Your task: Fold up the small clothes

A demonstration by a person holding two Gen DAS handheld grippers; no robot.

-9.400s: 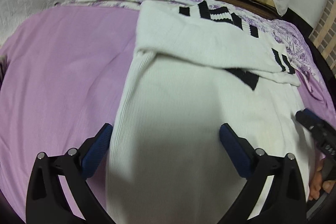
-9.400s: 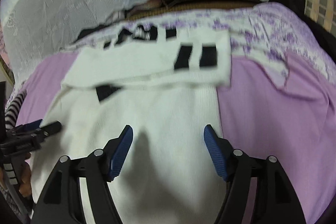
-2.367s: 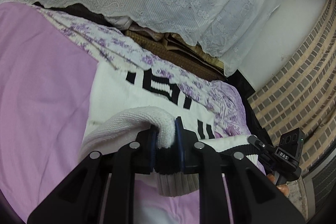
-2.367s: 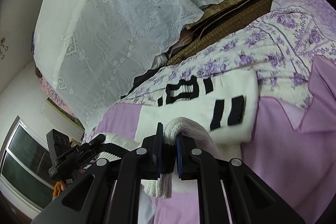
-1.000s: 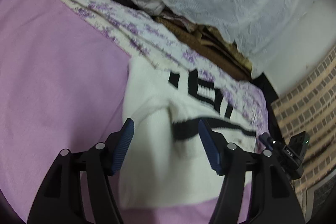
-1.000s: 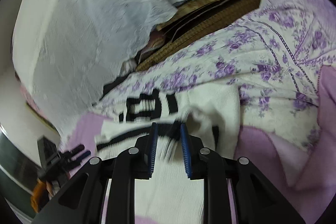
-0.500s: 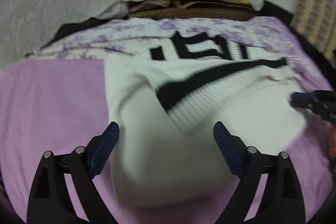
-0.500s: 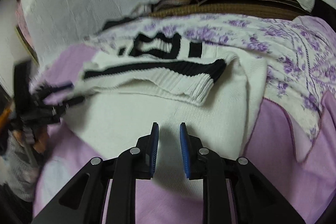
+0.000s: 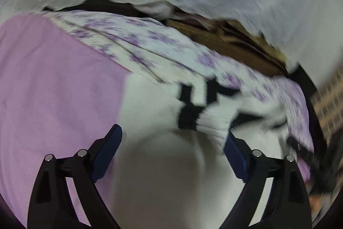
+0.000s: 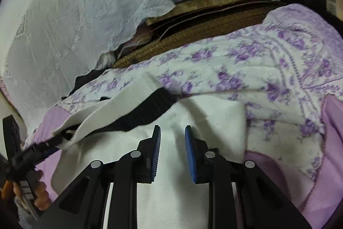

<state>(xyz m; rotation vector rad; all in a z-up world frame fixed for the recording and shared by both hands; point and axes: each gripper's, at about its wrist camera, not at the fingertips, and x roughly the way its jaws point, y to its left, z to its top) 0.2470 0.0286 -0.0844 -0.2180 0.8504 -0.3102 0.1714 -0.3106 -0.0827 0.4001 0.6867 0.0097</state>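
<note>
A white knit sweater (image 9: 163, 164) with black stripes lies folded on the pink bedspread (image 9: 53, 96). Its ribbed hem with a black band (image 9: 188, 117) lies over the upper part. My left gripper (image 9: 171, 151) is wide open and empty, just above the sweater's near half. In the right wrist view the same sweater (image 10: 171, 203) fills the lower middle, its black-banded hem (image 10: 137, 113) ahead on the left. My right gripper (image 10: 172, 153) hovers over it, jaws narrowly apart with nothing between them. The left gripper's body (image 10: 27, 160) shows at the far left.
A purple-flowered sheet (image 10: 246, 61) lies beyond the sweater. Behind it are brown woven mats (image 10: 203, 23) under a white lace cover (image 10: 85, 3). A brick wall (image 9: 328, 104) stands at the right in the left wrist view. Pink bedspread (image 10: 321, 186) shows right of the sweater.
Both grippers have let go of the sweater's hem, which now lies folded over the upper part. The left gripper has swung left and the view is blurred.
</note>
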